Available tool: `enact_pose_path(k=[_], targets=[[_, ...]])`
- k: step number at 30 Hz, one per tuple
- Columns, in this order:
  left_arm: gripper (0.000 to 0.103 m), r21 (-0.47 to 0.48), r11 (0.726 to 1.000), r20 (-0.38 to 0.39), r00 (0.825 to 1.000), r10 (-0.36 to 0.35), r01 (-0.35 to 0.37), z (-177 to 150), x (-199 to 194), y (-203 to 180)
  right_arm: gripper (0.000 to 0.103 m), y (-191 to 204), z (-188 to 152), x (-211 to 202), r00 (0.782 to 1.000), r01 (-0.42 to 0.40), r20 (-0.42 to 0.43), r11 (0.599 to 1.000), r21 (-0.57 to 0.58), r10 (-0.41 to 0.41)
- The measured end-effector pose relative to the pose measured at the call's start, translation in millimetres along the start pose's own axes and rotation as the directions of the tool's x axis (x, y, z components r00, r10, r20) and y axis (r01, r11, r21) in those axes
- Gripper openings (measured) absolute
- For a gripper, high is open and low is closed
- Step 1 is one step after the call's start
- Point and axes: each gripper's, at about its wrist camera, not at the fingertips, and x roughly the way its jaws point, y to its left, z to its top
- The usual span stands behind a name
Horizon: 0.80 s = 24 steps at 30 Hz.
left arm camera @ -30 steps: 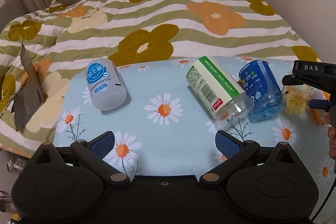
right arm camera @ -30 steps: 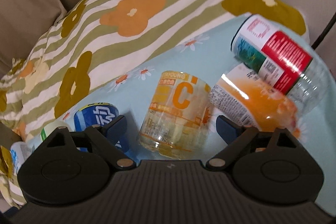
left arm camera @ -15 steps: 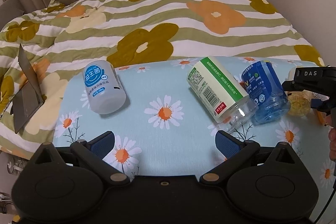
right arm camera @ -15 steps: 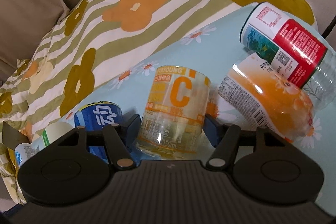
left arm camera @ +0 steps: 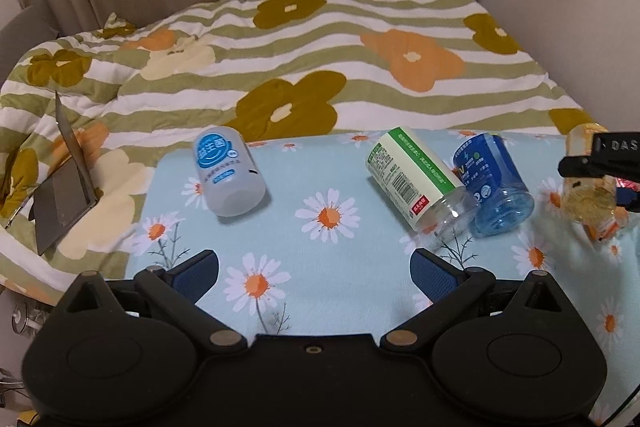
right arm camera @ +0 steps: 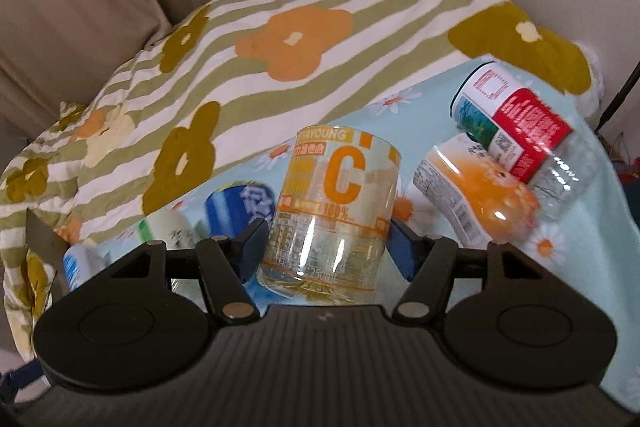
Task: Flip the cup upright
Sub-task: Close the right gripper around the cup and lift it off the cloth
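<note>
The right gripper [right arm camera: 328, 247] is clamping the clear cup with the orange "C" label [right arm camera: 336, 203], its blue pads pressing both sides of the cup's lower body. The cup is showing its clear, thick end nearest the camera; whether it is clear of the daisy-print cloth [right arm camera: 592, 267] cannot be told. Just to its right, an orange-labelled cup [right arm camera: 476, 199] is lying on its side, touching a red-and-white-labelled cup [right arm camera: 520, 135] behind it. To the left, a blue cup [right arm camera: 236, 207] is lying near the cup.

The left gripper [left arm camera: 316, 271] is hovering with jaws spread wide and holding nothing, over a bare stretch of cloth [left arm camera: 320, 187]. Ahead of it, a white cup with a blue label [left arm camera: 228, 177] is lying on its side near the cloth's left edge. A green-and-white-labelled cup [left arm camera: 416, 183] and the blue cup [left arm camera: 496, 183] are lying touching each other to the right. Open cloth is lying between the white cup and that pair. The cloth's far edge is meeting the striped flower blanket [left arm camera: 280, 67].
</note>
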Motion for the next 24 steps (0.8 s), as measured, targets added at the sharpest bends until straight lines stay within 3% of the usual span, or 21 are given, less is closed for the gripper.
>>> enact_pose_path(k=[13,20,24], targets=[[0.103,-0.017,0.999,0.053,0.998,-0.037,0.038,-64,-53,19,0.079,21,-83,-66,1.000,-0.028,0.008,0.984,-0.173,0.030],[0.103,-0.013,0.998,0.035,0.998,-0.056,0.057,-99,-58,25,0.079,37,-129,-61,0.998,-0.062,-0.038,0.952,-0.300,0.053],[0.103,-0.019,0.998,0.007,0.998,-0.060,0.060,-116,-53,29,0.080,48,-152,-39,0.994,-0.071,-0.107,0.919,-0.387,0.031]])
